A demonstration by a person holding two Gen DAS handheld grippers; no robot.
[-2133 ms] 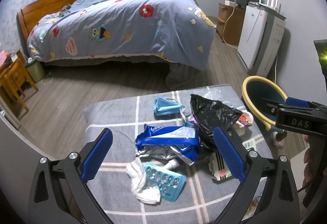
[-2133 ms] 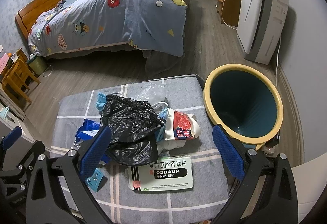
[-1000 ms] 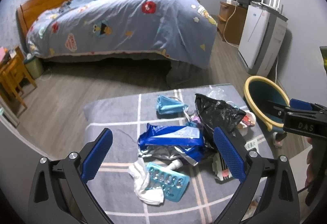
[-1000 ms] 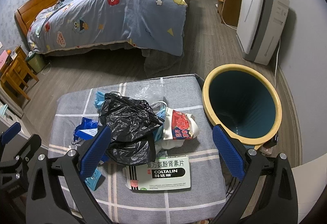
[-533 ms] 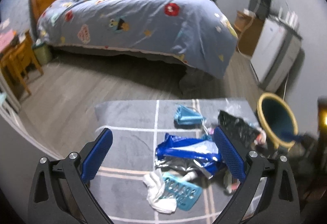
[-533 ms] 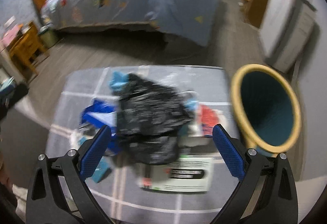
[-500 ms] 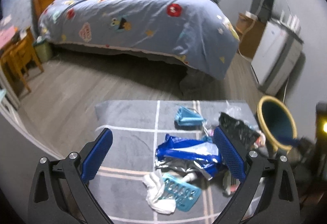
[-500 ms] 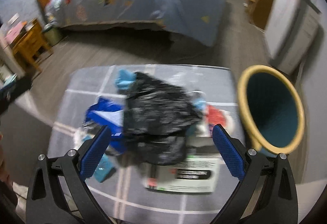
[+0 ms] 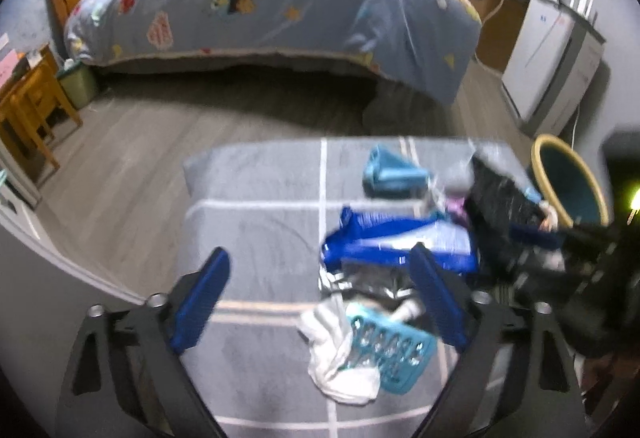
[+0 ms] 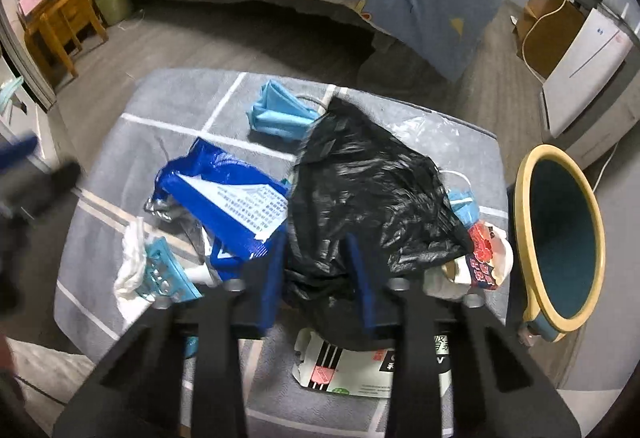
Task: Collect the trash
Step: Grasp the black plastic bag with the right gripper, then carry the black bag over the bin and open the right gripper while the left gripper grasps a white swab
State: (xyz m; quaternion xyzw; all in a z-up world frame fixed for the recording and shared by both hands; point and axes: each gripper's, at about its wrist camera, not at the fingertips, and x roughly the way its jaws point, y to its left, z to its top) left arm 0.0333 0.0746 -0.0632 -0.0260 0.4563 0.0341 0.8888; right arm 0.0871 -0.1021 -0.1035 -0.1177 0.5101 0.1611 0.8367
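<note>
Change since earlier frames: right gripper (image 10: 316, 274), spread wide half a second ago, has narrowed onto the black plastic bag (image 10: 368, 190); the left one has swung left, off the pile.

Left wrist view, gripper: left gripper (image 9: 320, 298) hangs wide apart and empty above the grey checked cushion (image 9: 260, 222).
Left wrist view, trash: white tissue (image 9: 340, 354) and turquoise blister pack (image 9: 390, 352) lie just ahead of the right-hand finger; the blue foil wrapper (image 9: 400, 242) is beyond them, the blue face mask (image 9: 390, 174) farther back.
Left wrist view, bin: yellow-rimmed bin (image 9: 570, 186) stands off the cushion's right edge.

Right wrist view, grip: blue pads pinch a fold at the near edge of the black bag, which is draped over the heap.
Right wrist view, neighbours: medicine box (image 10: 380, 366) lies partly under the bag; a red-printed paper cup (image 10: 486, 258) is beside it, near the bin (image 10: 560, 238).

Risk: the thin fold may slip free on lifting.
Risk: the bag could drag the mask loops or wrapper off the cushion onto the floor.
</note>
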